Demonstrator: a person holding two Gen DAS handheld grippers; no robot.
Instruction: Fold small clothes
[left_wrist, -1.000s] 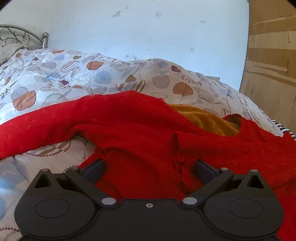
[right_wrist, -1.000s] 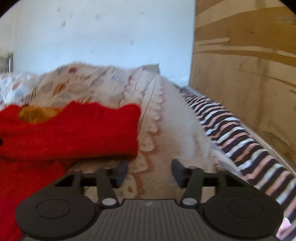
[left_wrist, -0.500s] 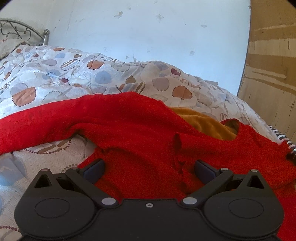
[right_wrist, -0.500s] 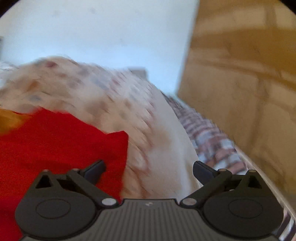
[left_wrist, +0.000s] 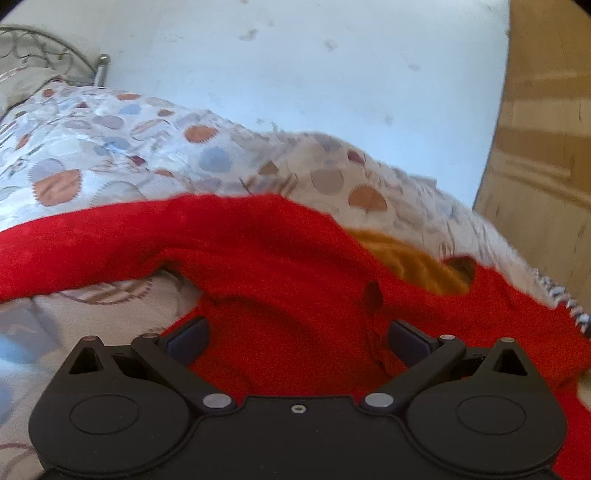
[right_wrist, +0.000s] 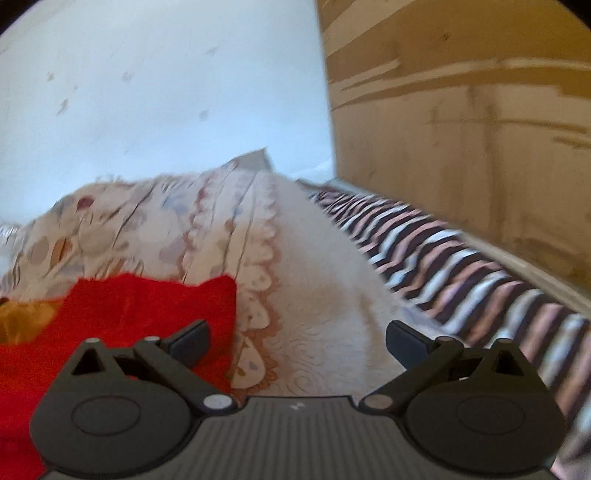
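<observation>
Right wrist view: my right gripper (right_wrist: 297, 341) gapes empty, top (right_wrist: 147, 314) at nine o'clock; closing now risks catching quilt (right_wrist: 314, 314).

This is a bedroom in a home: a bed (left_wrist: 110, 155) covered by a quilt (left_wrist: 207, 155) printed with round patches, a curled metal headboard (left_wrist: 44, 55) at its far end, a striped sheet (right_wrist: 461, 266) along the edge, a scuffed pale wall (left_wrist: 314, 92), and wooden panelling (right_wrist: 461, 129) beside it.
</observation>
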